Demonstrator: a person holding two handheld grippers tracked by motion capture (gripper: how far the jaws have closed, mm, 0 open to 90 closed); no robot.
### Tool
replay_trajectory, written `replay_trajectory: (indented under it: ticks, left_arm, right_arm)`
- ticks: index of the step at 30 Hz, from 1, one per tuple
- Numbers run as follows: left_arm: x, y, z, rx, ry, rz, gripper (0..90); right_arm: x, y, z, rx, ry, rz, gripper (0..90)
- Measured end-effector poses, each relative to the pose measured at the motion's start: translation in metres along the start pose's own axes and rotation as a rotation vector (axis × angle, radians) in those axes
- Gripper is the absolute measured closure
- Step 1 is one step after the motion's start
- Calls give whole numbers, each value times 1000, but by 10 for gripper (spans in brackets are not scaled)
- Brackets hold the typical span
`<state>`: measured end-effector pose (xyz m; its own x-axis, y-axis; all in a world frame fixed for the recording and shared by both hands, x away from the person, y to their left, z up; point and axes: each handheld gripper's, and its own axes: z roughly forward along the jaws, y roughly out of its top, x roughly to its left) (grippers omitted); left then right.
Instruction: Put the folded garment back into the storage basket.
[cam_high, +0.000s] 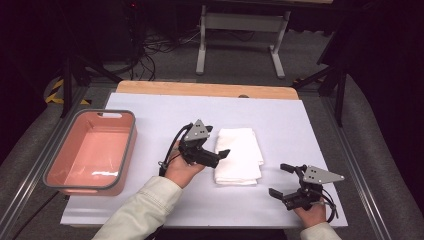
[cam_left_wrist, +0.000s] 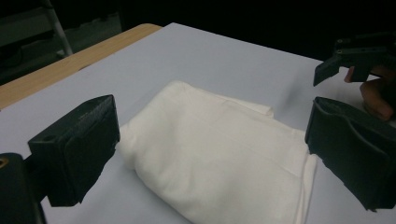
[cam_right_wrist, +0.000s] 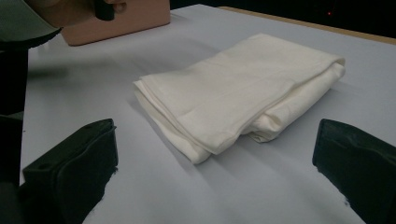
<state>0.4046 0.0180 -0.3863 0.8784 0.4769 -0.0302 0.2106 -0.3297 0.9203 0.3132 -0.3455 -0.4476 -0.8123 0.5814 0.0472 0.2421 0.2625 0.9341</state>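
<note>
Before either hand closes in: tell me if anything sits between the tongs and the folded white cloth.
Nothing visible does. The left tongs stand open at the folded white cloth's left edge; the right tongs stand open off its near right corner, with bare table between.

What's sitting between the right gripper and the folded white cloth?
Nothing: in the high view, bare white table separates the right gripper from the folded white cloth.

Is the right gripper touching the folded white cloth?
Apart. The right gripper view shows bare table between the open right gripper and the folded white cloth.
</note>
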Motion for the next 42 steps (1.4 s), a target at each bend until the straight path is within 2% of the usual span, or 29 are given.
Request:
replay_trajectory:
  ticks: [5, 8, 10, 11, 13, 17, 30, 31, 35, 36, 39, 42]
  left_arm:
    - [-3, 3, 10, 13, 15, 19, 38]
    - [-3, 4, 15, 12, 20, 14, 38]
    - [-4, 3, 18, 16, 51, 32, 58]
    - [-4, 2, 22, 36, 84, 43, 67]
    - [-4, 1, 27, 58, 99, 36, 66]
    - [-3, 0, 31, 57, 86, 3, 59]
    - [1, -6, 49, 128, 90, -30, 51]
    - [1, -7, 51, 138, 95, -44, 46]
    - [2, -9, 62, 175, 112, -19, 22]
    - [3, -11, 68, 203, 127, -40, 22]
    - [7, -12, 72, 220, 138, -57, 22]
    - [14, -15, 78, 244, 146, -97, 28]
  right_arm:
    - [0, 0, 0, 0, 2, -1, 8]
    - [0, 0, 0, 1, 7, 0, 8]
    - [0, 0, 0, 3, 8, -2, 8]
    - [0, 0, 0, 3, 8, -2, 8]
    - [0, 0, 0, 0, 9, -1, 8]
    - [0, 0, 0, 0, 8, -2, 8]
    - [1, 0, -1, -5, 10, -12, 8]
    - [1, 0, -1, -4, 9, -11, 8]
    - [1, 0, -1, -3, 7, -10, 8]
    - [1, 0, -1, -2, 8, -13, 8]
    - [1, 0, -1, -2, 8, -13, 8]
    - [1, 0, -1, -2, 10, -14, 8]
